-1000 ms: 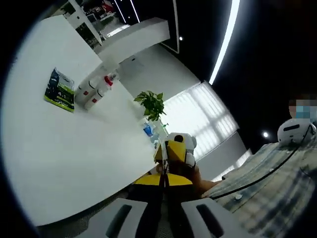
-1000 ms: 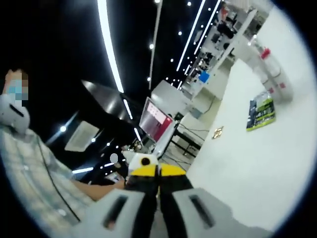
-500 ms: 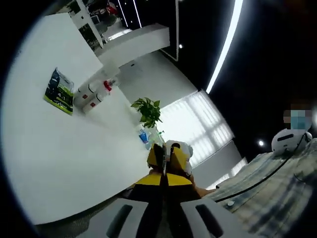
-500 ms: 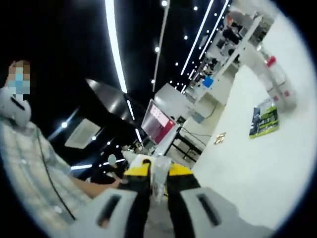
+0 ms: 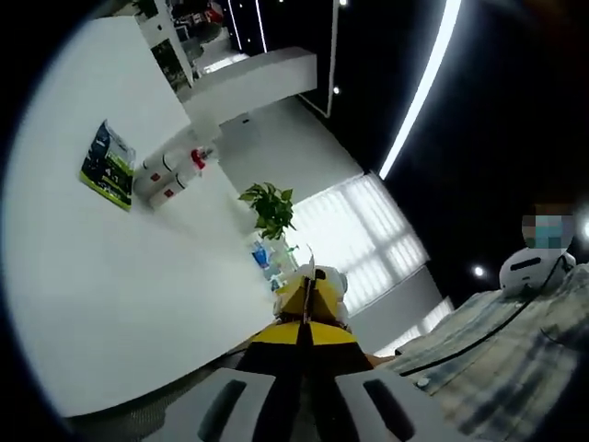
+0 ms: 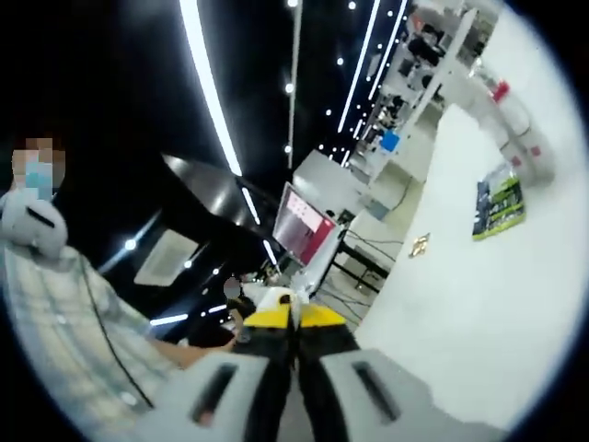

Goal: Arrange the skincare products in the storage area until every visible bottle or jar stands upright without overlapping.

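Two white bottles with red caps [image 5: 170, 175] sit close together far off on the white table [image 5: 110, 276], beside a green printed packet [image 5: 106, 164]. The tilted view leaves it unclear whether they stand or lie. My left gripper [image 5: 307, 284] is shut with nothing in it, off the table's near edge. In the right gripper view the same white bottles [image 6: 515, 129] and green packet [image 6: 500, 204] lie far to the right on the table [image 6: 479, 313]. My right gripper [image 6: 293, 311] is shut and holds nothing, well short of them.
A potted plant [image 5: 270, 207] and a small blue-labelled bottle [image 5: 262, 255] stand at the table's far edge. A small gold object [image 6: 420, 244] lies near the table's edge. A person in a plaid shirt [image 5: 497, 350] is close behind the grippers. Shelves and a monitor [image 6: 308, 226] lie beyond.
Both grippers' jaws stood slightly apart half a second ago and are now shut. Both views have shifted a little with the hands; the bottles and packet have not moved.
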`<state>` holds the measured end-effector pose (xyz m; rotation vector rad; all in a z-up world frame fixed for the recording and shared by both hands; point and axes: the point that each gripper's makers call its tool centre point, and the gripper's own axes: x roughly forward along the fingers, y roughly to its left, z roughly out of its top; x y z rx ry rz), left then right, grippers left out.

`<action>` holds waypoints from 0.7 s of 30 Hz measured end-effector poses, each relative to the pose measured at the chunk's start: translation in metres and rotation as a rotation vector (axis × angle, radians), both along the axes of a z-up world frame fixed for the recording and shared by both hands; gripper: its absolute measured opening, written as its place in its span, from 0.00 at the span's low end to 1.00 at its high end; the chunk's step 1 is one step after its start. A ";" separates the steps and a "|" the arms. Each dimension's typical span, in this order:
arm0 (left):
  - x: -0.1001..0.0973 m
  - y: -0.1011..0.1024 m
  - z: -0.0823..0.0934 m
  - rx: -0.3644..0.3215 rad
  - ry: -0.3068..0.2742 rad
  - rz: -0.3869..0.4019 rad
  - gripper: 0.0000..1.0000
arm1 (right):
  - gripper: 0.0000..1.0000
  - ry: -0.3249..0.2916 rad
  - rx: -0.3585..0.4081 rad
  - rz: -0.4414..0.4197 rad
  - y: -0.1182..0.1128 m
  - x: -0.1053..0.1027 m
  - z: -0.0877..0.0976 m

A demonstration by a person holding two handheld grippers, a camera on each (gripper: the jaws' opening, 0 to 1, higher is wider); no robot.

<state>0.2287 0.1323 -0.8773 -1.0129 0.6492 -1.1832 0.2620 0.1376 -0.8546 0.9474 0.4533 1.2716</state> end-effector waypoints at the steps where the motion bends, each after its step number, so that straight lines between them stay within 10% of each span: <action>1: 0.000 0.000 0.001 -0.001 0.001 0.003 0.00 | 0.01 -0.028 -0.002 -0.005 0.001 -0.001 0.002; 14: 0.006 0.004 0.002 -0.022 0.033 0.032 0.00 | 0.01 -0.028 -0.015 -0.050 -0.009 0.006 0.002; 21: 0.007 0.006 0.011 0.027 0.047 0.038 0.00 | 0.17 -0.102 -0.097 -0.128 -0.038 0.020 0.011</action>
